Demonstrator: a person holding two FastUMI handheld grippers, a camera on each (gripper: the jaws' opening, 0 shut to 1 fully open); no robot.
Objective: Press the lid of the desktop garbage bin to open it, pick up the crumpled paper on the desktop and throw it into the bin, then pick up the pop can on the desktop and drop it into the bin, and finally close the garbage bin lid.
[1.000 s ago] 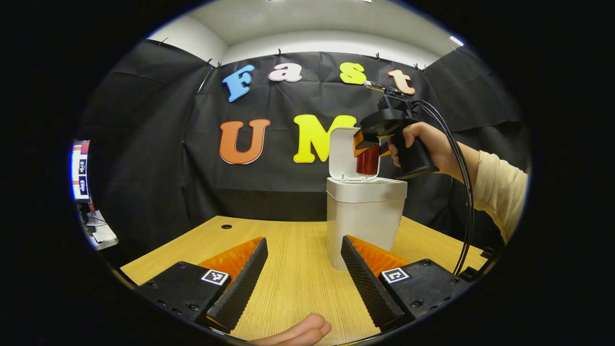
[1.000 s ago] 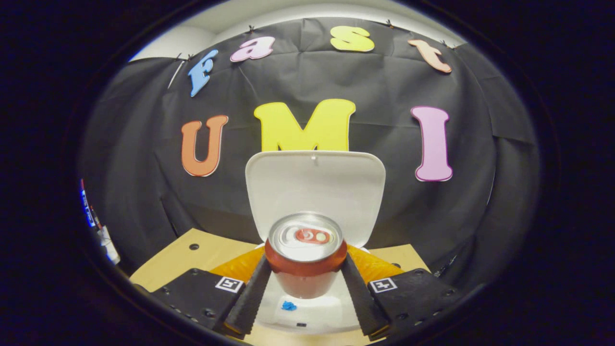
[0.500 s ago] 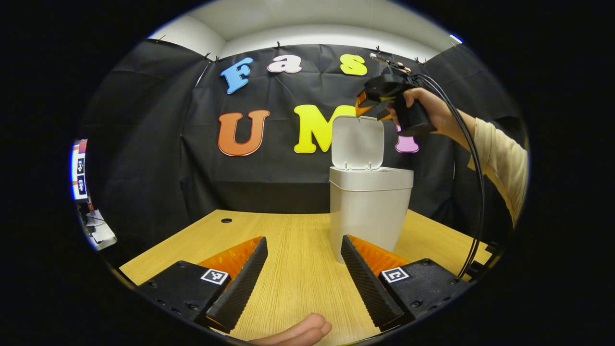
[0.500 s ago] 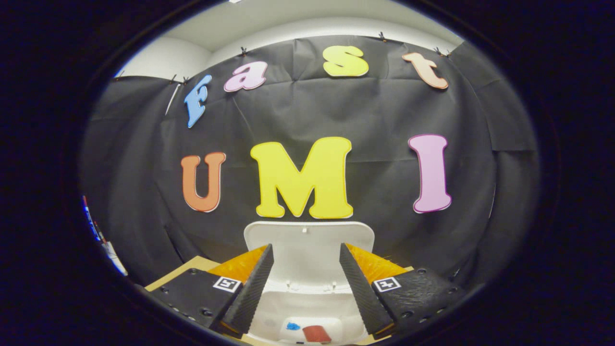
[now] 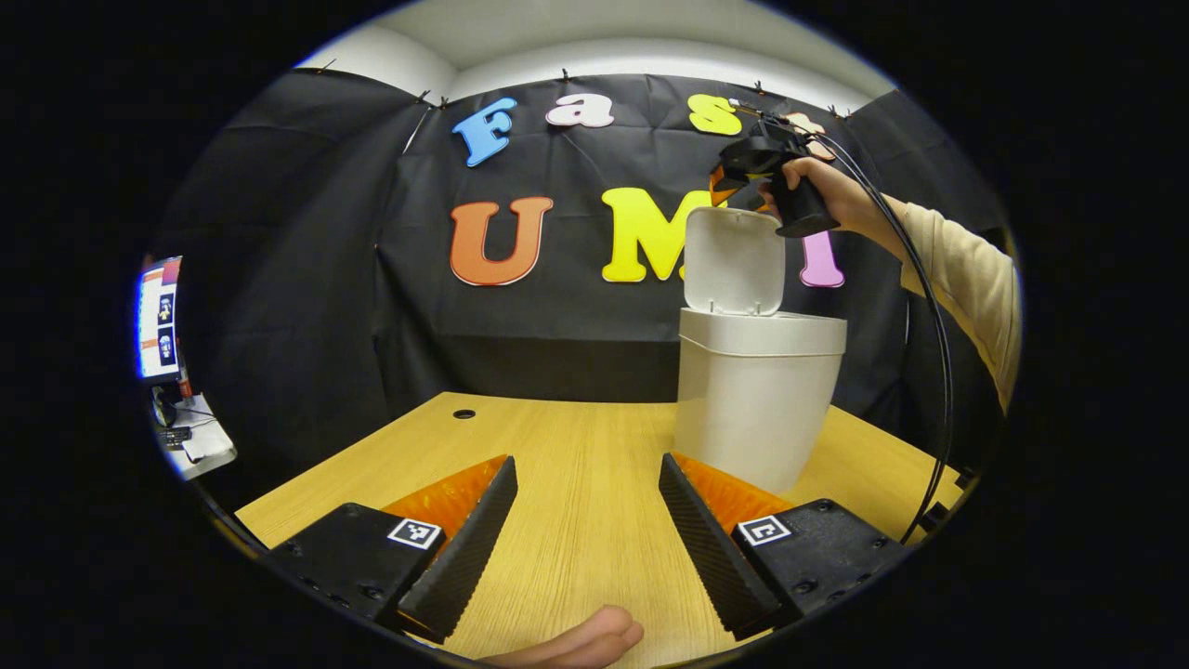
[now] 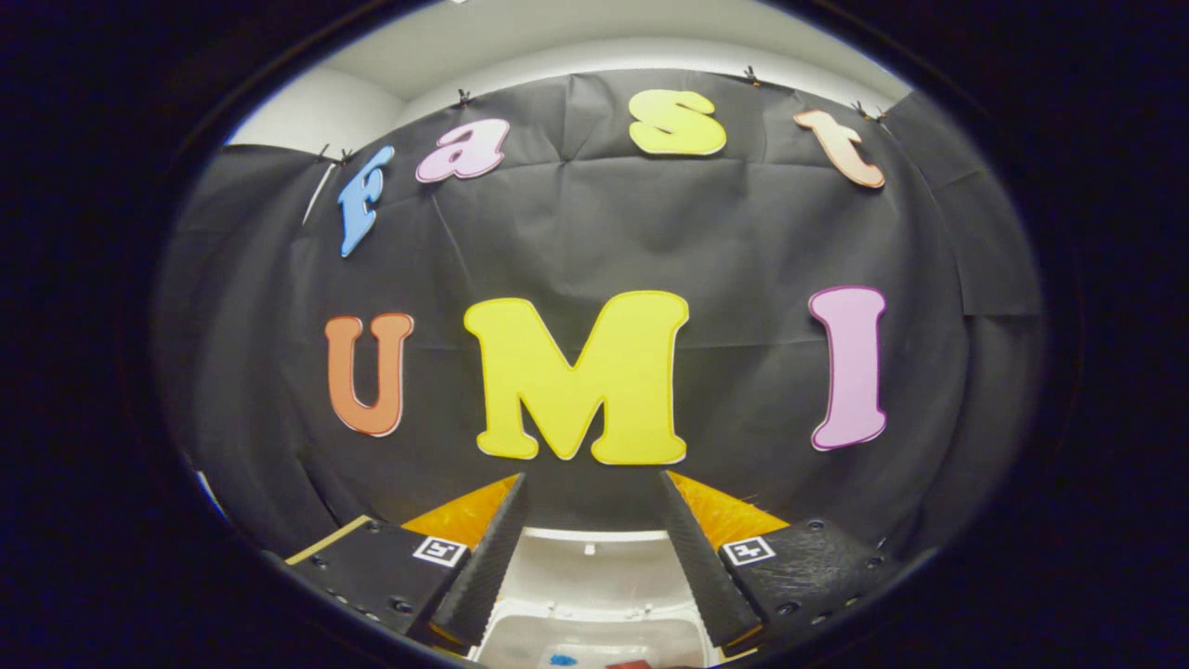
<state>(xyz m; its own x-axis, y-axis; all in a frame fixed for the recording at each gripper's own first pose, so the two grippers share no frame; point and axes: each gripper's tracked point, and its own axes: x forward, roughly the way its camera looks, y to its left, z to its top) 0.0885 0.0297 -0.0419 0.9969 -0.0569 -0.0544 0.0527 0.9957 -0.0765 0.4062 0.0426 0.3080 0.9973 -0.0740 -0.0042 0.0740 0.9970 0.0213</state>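
1. Far left in the left gripper view, a lit screen [image 5: 156,321] glows at the booth's edge, with small clutter on a pale ledge [image 5: 197,441] just under it.
2. Moving right, the wooden table [image 5: 557,465] spreads out bare, a small round hole [image 5: 463,413] near its far edge.
3. Low in that view, the left hand-held gripper [image 5: 583,530] hangs just over the table, released, its 2 fingers spread wide with nothing between them. A fingertip of the person's hand [image 5: 581,641] peeks in at the bottom edge.
4. Right of centre stands the white garbage bin [image 5: 757,409] on the table, its lid [image 5: 734,260] tipped upright and open.
5. Above the lid's top edge hovers the right hand-held gripper [image 5: 734,186], gripped by a hand [image 5: 831,190] in a cream sleeve [image 5: 971,279], black cables [image 5: 934,353] trailing down from it. From this side I cannot tell how its fingers stand.
6. Over to the right gripper view: the right hand-held gripper [image 6: 593,539] is released, fingers apart, nothing pinched. Between and below them sits the lid [image 6: 594,567], and under it the bin's open mouth [image 6: 594,641].
7. Down inside the bin: a blue scrap [image 6: 560,660] and a sliver of the red pop can [image 6: 634,663] at the very bottom edge.
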